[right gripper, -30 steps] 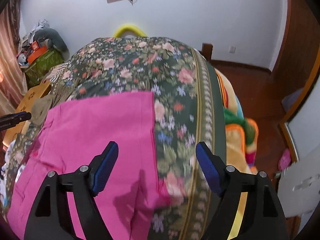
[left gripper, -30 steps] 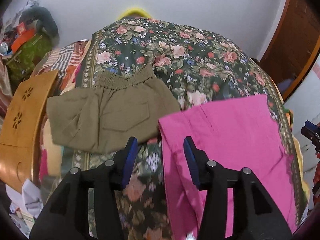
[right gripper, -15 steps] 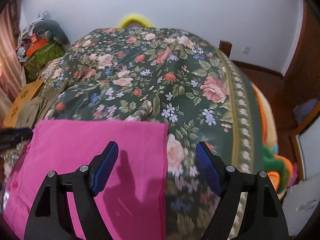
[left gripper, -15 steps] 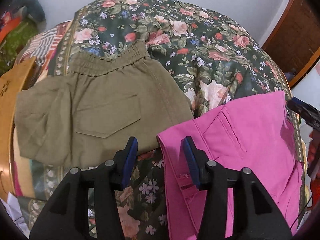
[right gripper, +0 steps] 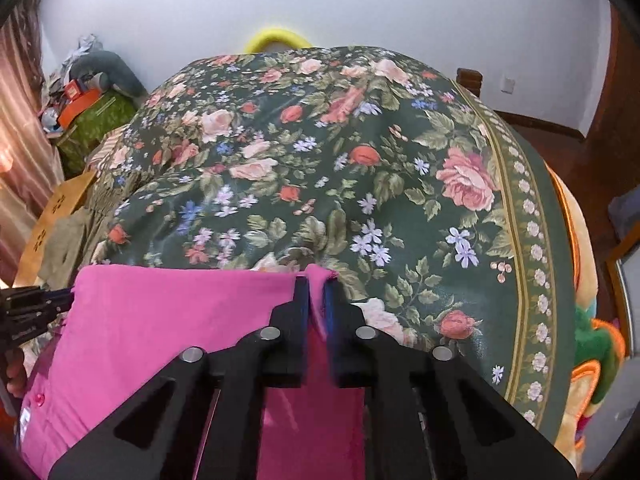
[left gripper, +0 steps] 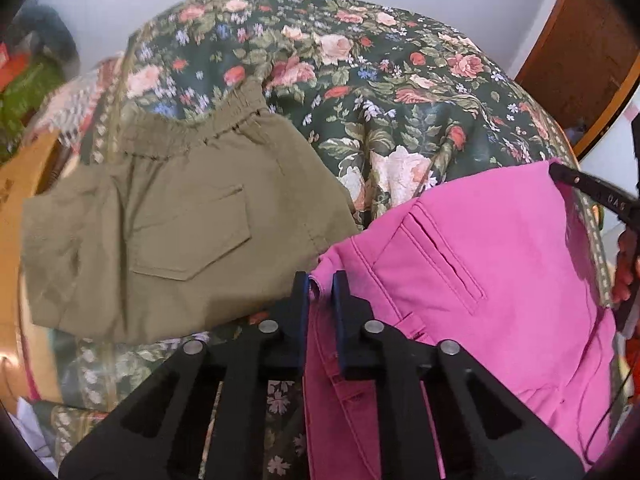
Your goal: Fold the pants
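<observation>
Left claw [left gripper: 321, 285] closing, pinching the pink pants [left gripper: 500, 264] corner; right claw [right gripper: 317, 286] clamped on another corner. Olive pants [left gripper: 180, 232] at ten o'clock on bed [right gripper: 320, 168].

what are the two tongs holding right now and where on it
Both hold the pink pants. The left tongs pinch its near left corner; the right tongs pinch its far right corner.

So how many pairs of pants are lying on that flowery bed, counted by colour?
Pink pants: 1
Olive-green pants: 1
Total: 2
</observation>
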Available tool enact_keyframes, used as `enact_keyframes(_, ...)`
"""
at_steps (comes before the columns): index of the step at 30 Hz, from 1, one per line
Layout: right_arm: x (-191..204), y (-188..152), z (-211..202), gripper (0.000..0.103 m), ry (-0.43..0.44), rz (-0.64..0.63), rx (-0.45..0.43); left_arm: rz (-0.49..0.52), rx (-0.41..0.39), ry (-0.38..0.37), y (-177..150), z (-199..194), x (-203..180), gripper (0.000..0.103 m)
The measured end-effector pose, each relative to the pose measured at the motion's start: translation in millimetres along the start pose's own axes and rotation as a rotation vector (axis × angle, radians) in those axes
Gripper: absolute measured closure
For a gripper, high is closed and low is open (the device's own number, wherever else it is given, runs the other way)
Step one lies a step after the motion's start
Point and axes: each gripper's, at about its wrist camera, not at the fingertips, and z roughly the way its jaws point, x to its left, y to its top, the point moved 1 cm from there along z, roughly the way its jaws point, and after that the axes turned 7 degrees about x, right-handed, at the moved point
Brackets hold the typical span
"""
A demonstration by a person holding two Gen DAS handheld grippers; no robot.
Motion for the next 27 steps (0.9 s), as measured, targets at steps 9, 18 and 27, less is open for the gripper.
enact_keyframes(9, 10.2, 9.3, -54.0, 0.099, -0.034, -0.033, -0.113, -0.006, -0.147, 0.088, 7.6, -59.4, -0.2, 0.096)
enact_keyframes(18, 29.4, 12.4, -141.1, 0.099, -0.044, -0.032, -0.269, 0.057, -0.306, 0.147, 8.7, -143.7, -29.5, 0.096)
enact_keyframes(27, 39.5, -59.8, -183.2, 0.099, -0.014, -0.037, -0.249, 0.145, -0.284, 0.166, -56.5, -179.2, -48.7, 0.097)
